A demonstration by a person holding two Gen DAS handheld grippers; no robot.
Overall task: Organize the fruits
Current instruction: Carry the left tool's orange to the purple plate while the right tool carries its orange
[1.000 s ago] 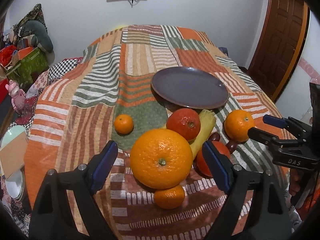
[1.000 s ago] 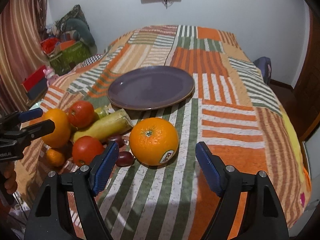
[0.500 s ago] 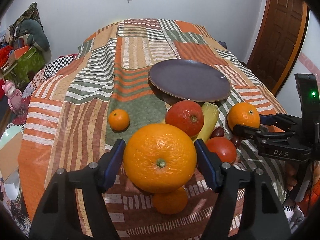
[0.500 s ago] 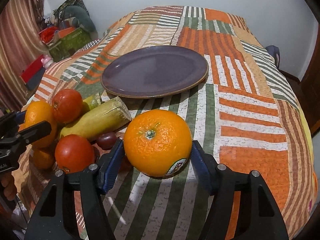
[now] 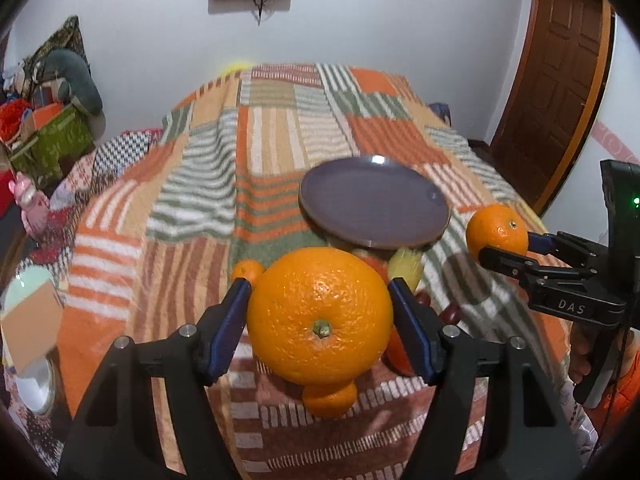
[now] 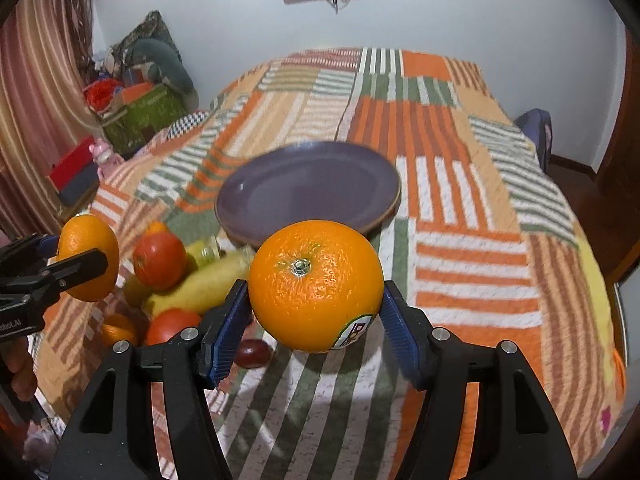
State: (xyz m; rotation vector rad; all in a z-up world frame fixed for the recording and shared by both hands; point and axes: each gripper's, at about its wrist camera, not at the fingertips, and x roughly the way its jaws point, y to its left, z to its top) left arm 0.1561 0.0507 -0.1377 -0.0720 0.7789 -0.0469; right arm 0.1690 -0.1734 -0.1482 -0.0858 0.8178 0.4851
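Note:
My left gripper (image 5: 319,294) is shut on a big orange (image 5: 320,316), held above the patchwork bedspread (image 5: 260,148). In the right wrist view that same gripper (image 6: 76,258) shows at the left edge with its orange (image 6: 86,256). My right gripper (image 6: 315,294) is shut on a stickered orange (image 6: 316,284), also off the cloth. From the left wrist view it (image 5: 516,248) appears at the right with that orange (image 5: 496,232). An empty purple plate (image 5: 376,210) (image 6: 308,188) lies just beyond both.
Under and between the grippers lie two tomatoes (image 6: 160,258) (image 6: 172,326), a yellow corn-like piece (image 6: 200,284), dark small fruits (image 6: 252,354) and two mandarins (image 5: 330,400) (image 5: 248,270). Boxes and clutter (image 5: 48,140) stand at the left, a wooden door (image 5: 560,80) at the right.
Both grippers closed their pads onto the oranges that lay between them, then lifted them off the bedspread. The other fruit and the plate stayed where they were.

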